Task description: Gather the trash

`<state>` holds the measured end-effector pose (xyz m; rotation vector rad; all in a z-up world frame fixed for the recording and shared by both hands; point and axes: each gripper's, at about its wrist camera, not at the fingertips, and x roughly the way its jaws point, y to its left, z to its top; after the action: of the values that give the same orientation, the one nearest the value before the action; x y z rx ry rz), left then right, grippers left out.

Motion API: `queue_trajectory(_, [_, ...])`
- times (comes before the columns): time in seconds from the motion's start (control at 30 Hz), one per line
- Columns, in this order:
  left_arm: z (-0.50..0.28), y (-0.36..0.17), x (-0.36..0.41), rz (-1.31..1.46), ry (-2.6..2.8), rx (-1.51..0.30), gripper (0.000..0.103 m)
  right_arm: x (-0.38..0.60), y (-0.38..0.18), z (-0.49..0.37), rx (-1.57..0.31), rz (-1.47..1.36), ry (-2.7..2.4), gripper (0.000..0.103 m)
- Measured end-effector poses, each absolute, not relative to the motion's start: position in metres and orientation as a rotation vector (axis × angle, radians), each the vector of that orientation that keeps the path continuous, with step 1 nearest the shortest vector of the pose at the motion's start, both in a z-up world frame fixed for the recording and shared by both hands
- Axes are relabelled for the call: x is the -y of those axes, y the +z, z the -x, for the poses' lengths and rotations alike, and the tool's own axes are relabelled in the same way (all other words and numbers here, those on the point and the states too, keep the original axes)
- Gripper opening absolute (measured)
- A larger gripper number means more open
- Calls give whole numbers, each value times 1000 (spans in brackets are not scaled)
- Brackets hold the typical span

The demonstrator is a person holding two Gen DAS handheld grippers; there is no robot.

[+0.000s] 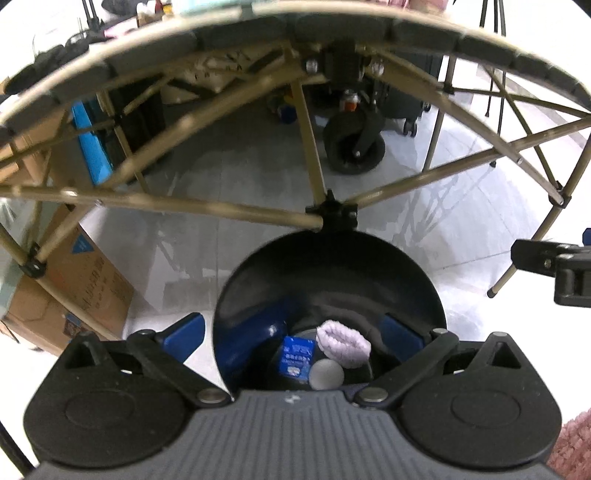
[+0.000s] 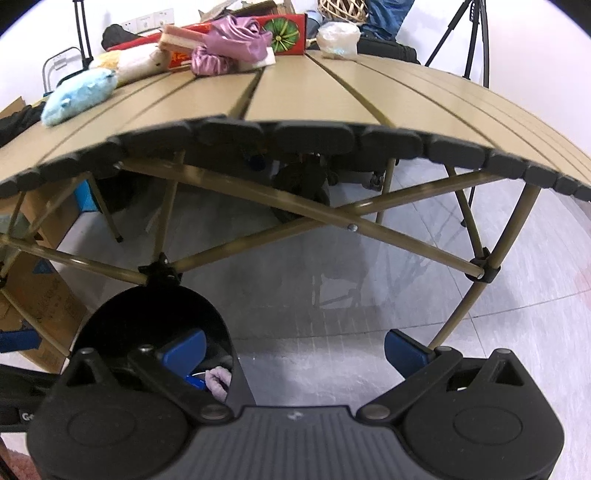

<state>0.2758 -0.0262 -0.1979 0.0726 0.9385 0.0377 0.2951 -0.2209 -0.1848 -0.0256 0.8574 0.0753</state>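
A black trash bin (image 1: 332, 266) stands on the floor under the table's front edge. Inside it lie a blue packet (image 1: 295, 356), a lilac knitted scrunchie (image 1: 343, 343) and a grey round piece (image 1: 325, 374). My left gripper (image 1: 295, 332) is open right above the bin's mouth, empty, its blue fingertips (image 1: 184, 332) on either side of the rim. My right gripper (image 2: 295, 347) is open and empty, to the right of the bin (image 2: 155, 314), with its left fingertip (image 2: 184, 349) over the bin's mouth. The right gripper also shows at the right edge of the left wrist view (image 1: 554, 262).
A tan slatted folding table (image 2: 314, 92) with crossed metal legs (image 2: 354, 227) stands ahead. On its far side lie a light blue plush (image 2: 77, 96), purple satin cloth (image 2: 232, 40), a red box (image 2: 288, 33) and a clear bag (image 2: 338, 38). Cardboard boxes (image 1: 74, 295) stand at left.
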Motion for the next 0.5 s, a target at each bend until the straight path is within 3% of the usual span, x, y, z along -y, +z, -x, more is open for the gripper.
queue_trajectory(0.5, [-233,-153,8,-63,86,-773,103,213,-154,-259,-778,-19,136,103])
